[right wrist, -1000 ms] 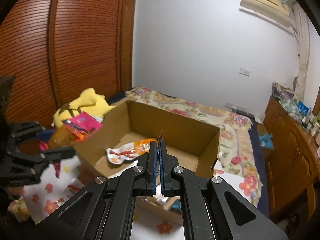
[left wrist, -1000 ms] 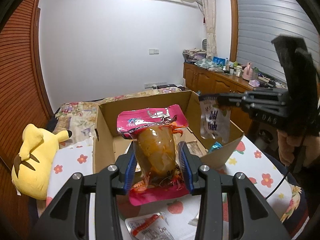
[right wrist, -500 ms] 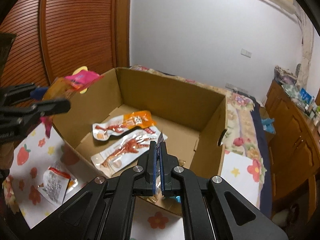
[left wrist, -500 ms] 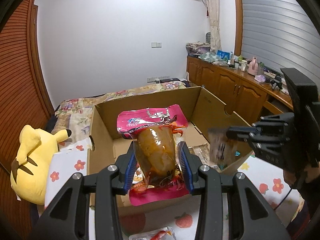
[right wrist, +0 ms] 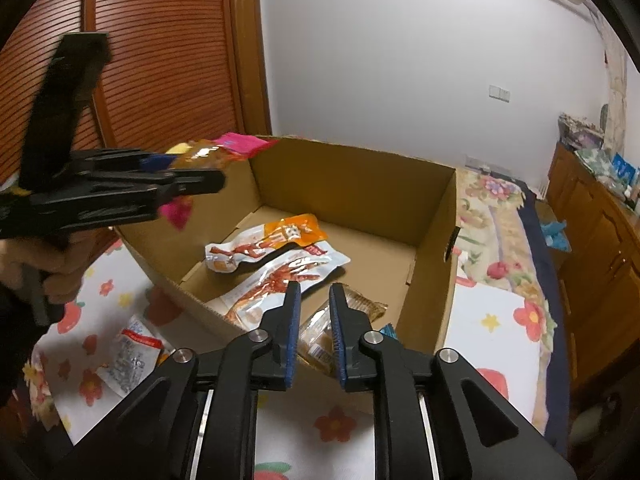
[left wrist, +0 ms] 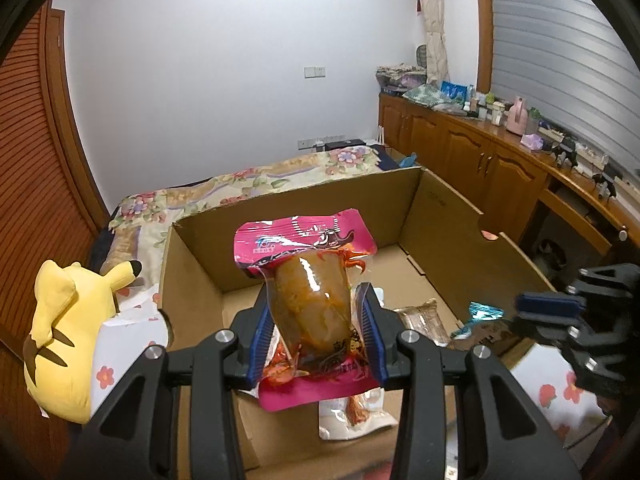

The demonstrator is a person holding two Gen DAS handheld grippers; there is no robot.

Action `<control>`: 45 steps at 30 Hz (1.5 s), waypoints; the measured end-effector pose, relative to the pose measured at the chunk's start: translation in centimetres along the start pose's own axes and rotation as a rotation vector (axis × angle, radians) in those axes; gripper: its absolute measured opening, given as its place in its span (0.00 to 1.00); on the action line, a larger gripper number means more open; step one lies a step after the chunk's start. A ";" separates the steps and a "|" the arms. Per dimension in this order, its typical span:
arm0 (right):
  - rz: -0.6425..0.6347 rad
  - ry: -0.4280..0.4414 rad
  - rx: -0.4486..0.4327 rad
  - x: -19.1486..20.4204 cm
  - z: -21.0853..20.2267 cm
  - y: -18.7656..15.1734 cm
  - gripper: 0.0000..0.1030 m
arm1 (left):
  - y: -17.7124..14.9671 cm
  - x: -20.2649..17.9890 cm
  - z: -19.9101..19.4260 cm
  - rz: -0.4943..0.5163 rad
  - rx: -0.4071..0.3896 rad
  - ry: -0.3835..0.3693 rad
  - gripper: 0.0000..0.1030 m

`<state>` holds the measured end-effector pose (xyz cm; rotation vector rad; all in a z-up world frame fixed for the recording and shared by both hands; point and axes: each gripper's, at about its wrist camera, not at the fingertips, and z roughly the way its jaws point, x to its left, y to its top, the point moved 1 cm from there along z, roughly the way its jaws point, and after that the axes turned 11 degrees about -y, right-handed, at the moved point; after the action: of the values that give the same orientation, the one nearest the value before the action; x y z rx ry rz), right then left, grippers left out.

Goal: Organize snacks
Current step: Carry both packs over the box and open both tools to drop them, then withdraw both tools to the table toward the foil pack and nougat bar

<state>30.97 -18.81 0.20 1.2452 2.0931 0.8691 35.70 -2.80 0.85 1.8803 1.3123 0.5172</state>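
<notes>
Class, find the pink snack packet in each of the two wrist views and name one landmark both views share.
Left wrist view: the pink snack packet is at centre, upright, clamped in the left gripper above the box.
Right wrist view: the packet sits at upper left, past the box's left wall.
Shared landmark: the cardboard box.

My left gripper [left wrist: 316, 334] is clamped tight and tilted downward, while my right gripper [right wrist: 314, 306], also angled down, is opening its jaws with nothing between them.
</notes>
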 end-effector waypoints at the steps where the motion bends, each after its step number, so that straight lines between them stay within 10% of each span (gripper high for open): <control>1: 0.000 0.000 -0.003 0.1 -0.1 -0.1 0.15 | 0.0 0.0 0.4 -0.001 0.007 0.003 0.39; 29: -0.005 0.012 -0.013 1.3 -1.5 -1.3 0.35 | -1.1 -0.2 2.6 0.015 0.095 0.012 0.54; 45: 0.038 0.001 -0.051 5.0 -6.7 -3.4 0.62 | -4.9 -3.4 -8.8 0.062 -0.044 -0.028 0.68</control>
<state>22.13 -17.19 1.34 1.2614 2.0422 0.9341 25.28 -1.96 2.81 1.8901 1.2182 0.5458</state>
